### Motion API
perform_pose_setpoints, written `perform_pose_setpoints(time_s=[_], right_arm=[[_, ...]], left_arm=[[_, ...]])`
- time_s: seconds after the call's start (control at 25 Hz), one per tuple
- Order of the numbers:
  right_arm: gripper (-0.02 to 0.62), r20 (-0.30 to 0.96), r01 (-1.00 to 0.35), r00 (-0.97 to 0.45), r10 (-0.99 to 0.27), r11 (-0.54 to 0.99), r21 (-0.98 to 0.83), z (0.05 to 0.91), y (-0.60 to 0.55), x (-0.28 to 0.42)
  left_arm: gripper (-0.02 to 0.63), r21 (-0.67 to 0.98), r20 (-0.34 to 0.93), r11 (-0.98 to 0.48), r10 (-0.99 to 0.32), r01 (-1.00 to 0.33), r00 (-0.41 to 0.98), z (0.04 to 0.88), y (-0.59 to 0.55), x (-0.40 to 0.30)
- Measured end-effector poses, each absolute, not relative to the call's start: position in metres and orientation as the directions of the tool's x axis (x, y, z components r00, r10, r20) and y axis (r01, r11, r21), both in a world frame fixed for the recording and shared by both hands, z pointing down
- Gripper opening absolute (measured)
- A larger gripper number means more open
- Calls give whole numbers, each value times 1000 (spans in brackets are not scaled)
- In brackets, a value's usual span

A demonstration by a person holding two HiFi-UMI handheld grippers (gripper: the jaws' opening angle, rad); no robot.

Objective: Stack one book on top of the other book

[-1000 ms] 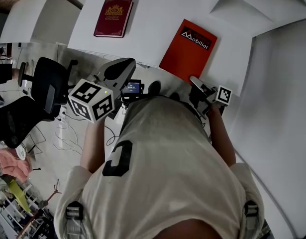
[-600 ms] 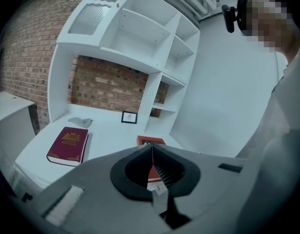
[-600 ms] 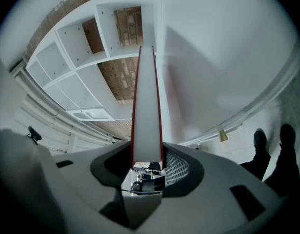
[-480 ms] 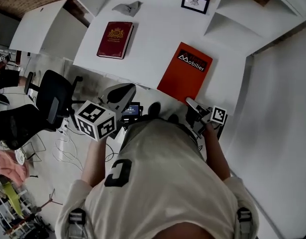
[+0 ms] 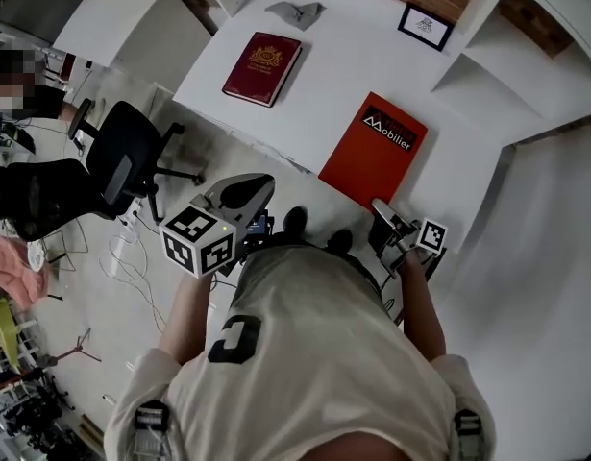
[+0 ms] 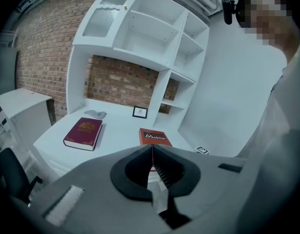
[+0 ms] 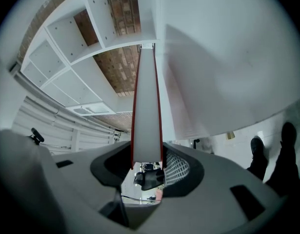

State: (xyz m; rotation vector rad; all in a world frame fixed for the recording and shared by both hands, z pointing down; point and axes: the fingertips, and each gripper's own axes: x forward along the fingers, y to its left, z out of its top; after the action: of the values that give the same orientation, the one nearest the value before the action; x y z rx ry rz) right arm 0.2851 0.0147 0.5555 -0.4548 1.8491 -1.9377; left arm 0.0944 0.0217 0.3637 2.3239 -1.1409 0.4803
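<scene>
A red book (image 5: 374, 149) lies on the white table (image 5: 333, 75), its near corner jutting past the front edge. My right gripper (image 5: 385, 217) is shut on that near edge. In the right gripper view the white page block with red covers (image 7: 146, 106) runs straight out from between the jaws of the right gripper (image 7: 147, 156). A maroon book (image 5: 262, 68) with gold print lies flat further left on the table. My left gripper (image 5: 249, 192) hangs in front of the table, shut with nothing in it. In the left gripper view, past the left gripper (image 6: 152, 150), I see the maroon book (image 6: 83, 132) and the red book (image 6: 153, 137).
A small framed picture (image 5: 425, 25) and a crumpled grey thing (image 5: 295, 11) sit at the table's back. White shelves (image 5: 511, 51) rise at the right against a brick wall. A black office chair (image 5: 122, 166) stands on the floor to the left, with cables near it.
The head view has swung, so the table and books sit lower and further right in the picture. Both grippers keep their places relative to the body; the right one stays on the red book.
</scene>
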Motion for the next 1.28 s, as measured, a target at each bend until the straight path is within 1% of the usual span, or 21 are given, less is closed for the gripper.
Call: perform_pose_setpoints(time_s=[0.28, 0.68, 0.92, 1.28], right_arm=[[161, -32, 44, -851, -524, -11, -999, 556, 14, 274], [161, 7, -4, -797, -604, -6, -1000, 541, -1, 226], [161, 29, -39, -783, -622, 3, -999, 531, -8, 197], [161, 30, -68, -759, -650, 33, -997, 516, -12, 156]], left_arm=[[5, 301, 480, -526, -638, -796, 603, 372, 23, 69], [5, 354, 412, -521, -659, -777, 629, 372, 4, -14], [5, 389, 340, -533, -674, -751, 655, 371, -1, -56], [5, 426, 307, -514, -692, -744, 654, 377, -3, -118]])
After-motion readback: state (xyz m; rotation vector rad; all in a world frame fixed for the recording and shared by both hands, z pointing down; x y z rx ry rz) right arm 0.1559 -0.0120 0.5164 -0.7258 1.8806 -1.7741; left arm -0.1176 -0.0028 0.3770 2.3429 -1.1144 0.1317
